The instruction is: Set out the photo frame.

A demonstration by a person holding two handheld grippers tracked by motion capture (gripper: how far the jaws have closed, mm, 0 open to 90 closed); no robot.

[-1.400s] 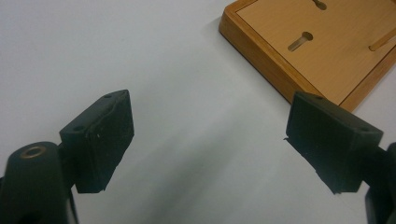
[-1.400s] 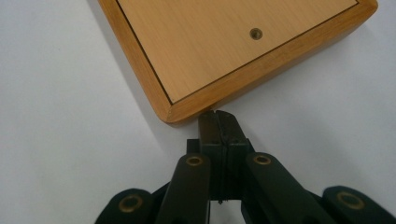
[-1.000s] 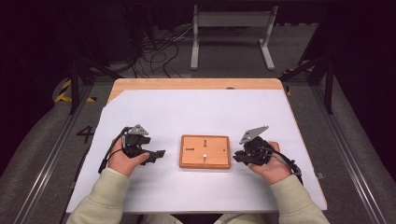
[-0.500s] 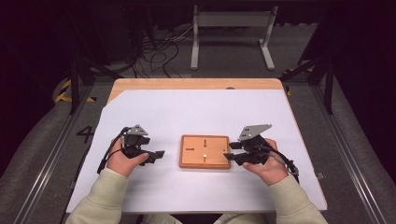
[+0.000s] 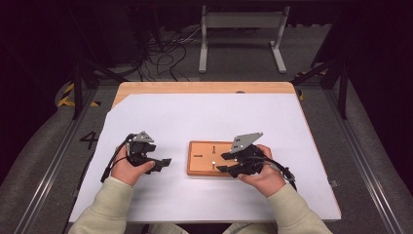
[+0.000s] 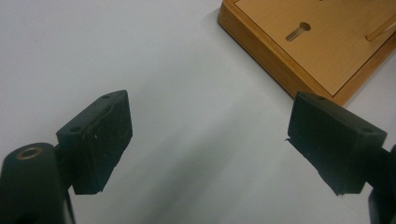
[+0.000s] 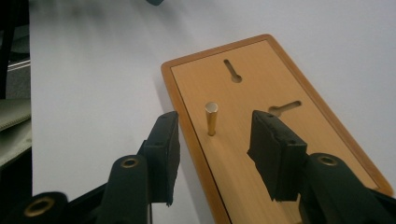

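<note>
I hold a gripper in each hand over a white sheet [image 5: 204, 117] that covers most of the wooden table [image 5: 204, 87]. A flat wooden board [image 5: 202, 158] lies on the sheet near the middle, toward my side. My right gripper [image 7: 212, 151] sits at the board's right end, its jaws apart with a gap between them, and a small brass peg [image 7: 211, 119] stands upright on the board in that gap, touching neither jaw as far as I can see. In the right gripper view the board [image 7: 261, 116] shows two keyhole-shaped slots [image 7: 232, 71] cut into its top, one on the far side of the peg and one to the right of it. In the high view the right gripper [image 5: 225, 163] reaches over the board's right part, and my right hand [image 5: 263, 173] holds it from the near right. My left gripper [image 6: 210, 149] rests just left of the board, above bare white sheet, its jaws wide apart with nothing between them; the board's corner [image 6: 280, 60] lies beyond its right jaw. In the high view the left gripper [image 5: 165, 163] points right toward the board, close to it but apart from it, with my left hand [image 5: 129, 168] behind it. Beyond the far edge of the table, on the dark floor, stand a grey metal frame [image 5: 241, 34] and a tangle of cables [image 5: 165, 53].
</note>
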